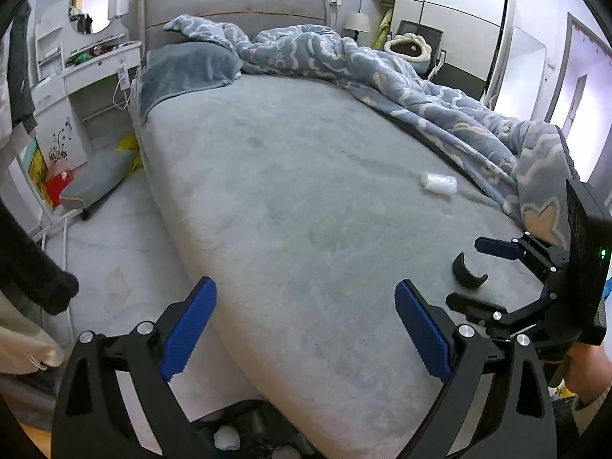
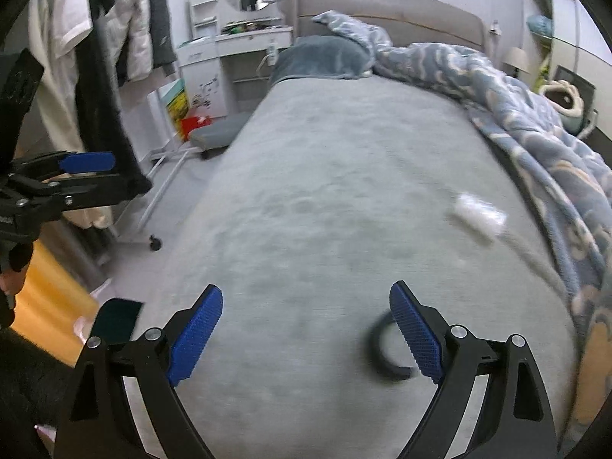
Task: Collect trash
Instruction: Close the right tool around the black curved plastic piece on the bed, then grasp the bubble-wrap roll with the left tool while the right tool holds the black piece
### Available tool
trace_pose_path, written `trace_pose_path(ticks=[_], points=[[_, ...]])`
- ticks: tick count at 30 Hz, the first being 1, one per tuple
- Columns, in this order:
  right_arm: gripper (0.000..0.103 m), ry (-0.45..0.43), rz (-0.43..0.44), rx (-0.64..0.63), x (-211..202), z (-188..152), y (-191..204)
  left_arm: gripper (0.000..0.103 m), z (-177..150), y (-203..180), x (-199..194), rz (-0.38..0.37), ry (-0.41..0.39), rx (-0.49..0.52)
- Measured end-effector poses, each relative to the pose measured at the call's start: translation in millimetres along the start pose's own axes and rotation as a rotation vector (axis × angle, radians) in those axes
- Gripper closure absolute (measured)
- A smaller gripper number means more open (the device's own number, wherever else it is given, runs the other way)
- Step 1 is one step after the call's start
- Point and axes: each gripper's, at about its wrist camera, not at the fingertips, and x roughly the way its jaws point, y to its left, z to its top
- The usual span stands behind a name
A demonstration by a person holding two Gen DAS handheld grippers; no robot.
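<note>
Bedroom with a wide grey bed (image 1: 290, 176), seen from its foot end by both wrist cameras.

Left gripper (image 1: 306, 329) held over the foot edge of the bed, jaws spread wide, blue fingers (image 1: 189, 329) gripping nothing. Directly below it, off the foot edge, a dark bin (image 1: 248, 432) with white crumpled balls (image 1: 226, 438) inside.

Right gripper (image 2: 306, 332) also released, jaws wide apart and holding nothing, hovering above the bed's near right corner. Seen in the left wrist view at the right edge (image 1: 493, 273), jaws likewise parted.

Just beside the right gripper's right finger, a curved black scrap (image 2: 376, 355) lying on the bed; shape blurred in the right wrist view, clearer in the left one as a dark crescent (image 1: 464, 273) sitting between the right gripper's two fingers without touching either.

Farther up the bed, near its right edge, a white crumpled wad (image 1: 439, 183) resting on the grey cover, close beside the bunched blue patterned blanket (image 1: 401, 80); motion-blurred in the right wrist view (image 2: 478, 214).

At the head end, a grey-blue pillow (image 1: 187, 67) in the left corner against the padded headboard (image 1: 233, 7). Left of the bed, a white dressing table (image 1: 88, 65) with round mirror, and a grey cushion (image 1: 101, 176) on the floor.
</note>
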Motion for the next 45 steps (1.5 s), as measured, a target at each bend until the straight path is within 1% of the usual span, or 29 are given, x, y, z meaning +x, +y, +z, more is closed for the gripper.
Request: trace_pose_path(ticks=[6, 7, 8, 9, 13, 15, 17, 18, 20, 22, 23, 24, 26, 30, 33, 36, 37, 39, 43, 44, 45], points=[[0.014, 0.032, 0.026, 0.055, 10.7, -5.7, -29.9, 0.007, 12.5, -27.4, 10.1, -0.004, -0.019, 0.056], [0.016, 0.039, 0.032, 0.054, 12.9, -6.9, -33.7, 0.007, 14.2, -29.2, 11.6, -0.007, -0.021, 0.061], [0.024, 0.048, 0.038, 0.051, 15.4, -7.8, -37.1, 0.007, 15.9, -31.8, 13.3, -0.010, -0.024, 0.065], [0.029, 0.058, 0.041, 0.052, 18.1, -8.7, -40.6, 0.007, 17.8, -34.5, 15.7, -0.016, -0.027, 0.067], [0.039, 0.074, 0.082, 0.070, 25.2, -9.9, -52.0, 0.007, 24.2, -42.7, 26.5, -0.031, -0.024, 0.061], [0.046, 0.074, 0.109, 0.075, 25.8, -10.0, -53.6, 0.007, 27.6, -46.4, 32.2, -0.037, -0.022, 0.056], [0.050, 0.079, 0.143, 0.061, 27.6, -10.1, -53.2, 0.007, 30.2, -50.3, 39.0, -0.042, -0.018, 0.054], [0.052, 0.085, 0.145, 0.050, 28.7, -10.1, -52.4, 0.007, 31.0, -51.9, 41.8, -0.044, -0.014, 0.054], [0.053, 0.101, 0.143, 0.031, 31.5, -11.2, -50.8, 0.007, 32.0, -55.9, 46.2, -0.045, -0.010, 0.052], [0.058, 0.111, 0.145, 0.030, 34.2, -11.4, -51.0, 0.007, 35.0, -60.8, 51.0, -0.050, -0.009, 0.049], [0.062, 0.115, 0.145, 0.031, 35.2, -11.7, -51.9, 0.007, 36.0, -62.2, 52.0, -0.053, -0.011, 0.049], [0.069, 0.118, 0.150, 0.032, 35.7, -12.2, -53.3, 0.007, 37.4, -64.8, 53.8, -0.055, -0.014, 0.049], [0.077, 0.118, 0.172, 0.030, 35.6, -12.4, -55.9, 0.007, 39.5, -69.2, 57.2, -0.062, -0.020, 0.049], [0.079, 0.107, 0.187, 0.013, 30.5, -13.5, -57.5, 0.007, 42.4, -81.5, 62.4, -0.078, -0.040, 0.061], [0.080, 0.090, 0.207, 0.024, 20.6, -14.5, -63.4, 0.007, 44.6, -92.4, 65.1, -0.091, -0.062, 0.075], [0.080, 0.072, 0.223, 0.038, 11.6, -16.5, -69.9, 0.007, 45.0, -102.5, 72.9, -0.101, -0.061, 0.090], [0.080, 0.066, 0.229, 0.044, 7.7, -18.7, -72.4, 0.007, 43.1, -106.5, 78.0, -0.098, -0.054, 0.109], [0.081, 0.061, 0.251, 0.058, 2.2, -22.3, -76.2, 0.007, 38.7, -110.9, 86.8, -0.065, -0.041, 0.135], [0.083, 0.030, 0.278, 0.070, -14.2, -22.1, -83.0, 0.007, 36.9, -110.5, 95.6, -0.041, -0.027, 0.113], [0.094, 0.022, 0.282, 0.077, -18.6, -21.8, -85.5, 0.007, 37.7, -110.8, 95.9, -0.035, -0.030, 0.107], [0.094, 0.013, 0.285, 0.086, -22.4, -21.9, -88.0, 0.007, 39.7, -112.0, 96.4, -0.030, -0.033, 0.103]])
